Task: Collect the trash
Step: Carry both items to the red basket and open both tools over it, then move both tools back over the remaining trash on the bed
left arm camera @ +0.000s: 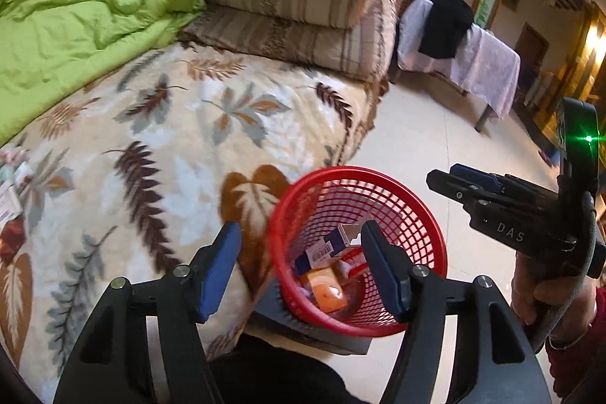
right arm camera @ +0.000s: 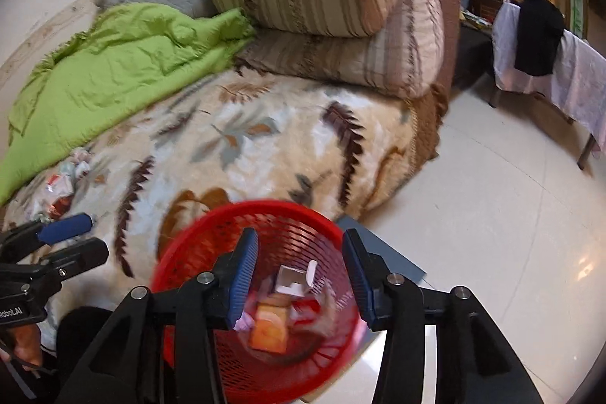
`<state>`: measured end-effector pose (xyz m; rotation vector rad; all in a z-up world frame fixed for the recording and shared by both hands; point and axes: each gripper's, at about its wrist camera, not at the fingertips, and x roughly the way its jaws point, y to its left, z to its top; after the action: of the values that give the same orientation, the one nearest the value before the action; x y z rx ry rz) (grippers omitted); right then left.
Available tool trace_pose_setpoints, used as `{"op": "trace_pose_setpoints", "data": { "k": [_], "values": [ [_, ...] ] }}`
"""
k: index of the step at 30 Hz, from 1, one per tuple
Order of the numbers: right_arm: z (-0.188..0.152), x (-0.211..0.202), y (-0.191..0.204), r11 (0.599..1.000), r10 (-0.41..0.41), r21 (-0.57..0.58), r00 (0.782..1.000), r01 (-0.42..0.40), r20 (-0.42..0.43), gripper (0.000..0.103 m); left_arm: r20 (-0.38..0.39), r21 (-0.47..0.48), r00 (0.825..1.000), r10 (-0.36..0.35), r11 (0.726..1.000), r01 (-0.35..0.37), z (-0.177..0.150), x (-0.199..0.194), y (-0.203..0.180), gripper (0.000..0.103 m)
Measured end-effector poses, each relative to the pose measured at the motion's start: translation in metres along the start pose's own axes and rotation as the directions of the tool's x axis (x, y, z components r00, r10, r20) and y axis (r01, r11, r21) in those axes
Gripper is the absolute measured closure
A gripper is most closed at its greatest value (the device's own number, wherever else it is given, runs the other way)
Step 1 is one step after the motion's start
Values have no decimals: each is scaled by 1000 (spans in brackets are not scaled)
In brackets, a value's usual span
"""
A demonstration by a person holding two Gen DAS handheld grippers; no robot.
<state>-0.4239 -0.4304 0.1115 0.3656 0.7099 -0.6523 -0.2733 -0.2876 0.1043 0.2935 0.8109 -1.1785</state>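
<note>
**A:** What can you see from the rig right now?

**B:** I have both grippers over a red mesh basket (left arm camera: 356,252) that stands beside the bed. My left gripper (left arm camera: 301,267) is spread wide and empty. My right gripper (right arm camera: 301,275) is also wide and empty, directly above the basket mouth.

**A:** What is in the basket?

**B:** Below my right gripper lie a small white open box (right arm camera: 293,281) and an orange packet (right arm camera: 270,326). Other cartons sit around them, blurred.

**A:** Is any trash left?

**B:** Yes. Far to the left of my left gripper, on the leaf-print blanket (left arm camera: 189,146), crumpled wrappers (right arm camera: 62,188) lie near the green quilt (right arm camera: 113,74).

**A:** How would they handle?

**B:** I judge them light, soft and crinkly, probably slippery film. I would pinch a raised crumpled fold, not a flat edge, and keep clear of the blanket's pile, which could get caught.
</note>
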Motion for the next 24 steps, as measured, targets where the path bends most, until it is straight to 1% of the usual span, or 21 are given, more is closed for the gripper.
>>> {"op": "trace_pose_setpoints", "data": {
  "k": [2, 4, 6, 8, 10, 12, 13, 15, 17, 19, 22, 23, 24],
  "values": [
    [5, -3, 16, 1000, 8, -24, 999, -7, 31, 53, 23, -15, 999, 32, 999, -32, -5, -12, 10, 38],
    [12, -5, 37, 998, 45, -53, 997, -42, 58, 53, 50, -36, 996, 70, 997, -68, -11, -27, 27, 38],
    [18, -10, 67, 991, 102, -96, 992, -94, 78, 53, 69, -82, 992, 107, 992, -101, -17, -41, 48, 38],
    [21, -15, 94, 982, 135, -145, 987, -121, 86, 53, 77, -118, 989, 124, 986, -114, -20, -53, 66, 38],
    [22, -20, 119, 971, 159, -194, 982, -138, 97, 53, 93, -155, 981, 170, 976, -155, -27, -71, 88, 38],
    [20, -19, 138, 959, 196, -226, 977, -172, 86, 53, 108, -196, 969, 221, 961, -198, -38, -89, 109, 38],
    [19, -17, 148, 952, 215, -235, 974, -194, 68, 53, 107, -214, 966, 236, 954, -210, -43, -96, 118, 38],
    [14, -14, 158, 947, 229, -239, 973, -213, 40, 53, 95, -254, 959, 267, 938, -236, -56, -107, 138, 38],
    [9, -10, 169, 941, 243, -245, 970, -233, 13, 53, 82, -274, 950, 302, 923, -269, -67, -115, 151, 38],
    [4, -8, 179, 930, 262, -262, 965, -258, -18, 53, 69, -288, 932, 356, 901, -323, -80, -126, 167, 38],
    [-2, -7, 196, 922, 239, -310, 971, -233, -20, 53, 48, -298, 905, 423, 871, -391, -93, -137, 186, 38],
    [-3, -5, 200, 917, 244, -318, 969, -240, -30, 53, 48, -305, 895, 443, 860, -409, -97, -140, 192, 38],
    [-4, -3, 205, 914, 251, -321, 967, -250, -39, 53, 42, -318, 880, 473, 841, -437, -102, -146, 201, 38]
  ]
}}
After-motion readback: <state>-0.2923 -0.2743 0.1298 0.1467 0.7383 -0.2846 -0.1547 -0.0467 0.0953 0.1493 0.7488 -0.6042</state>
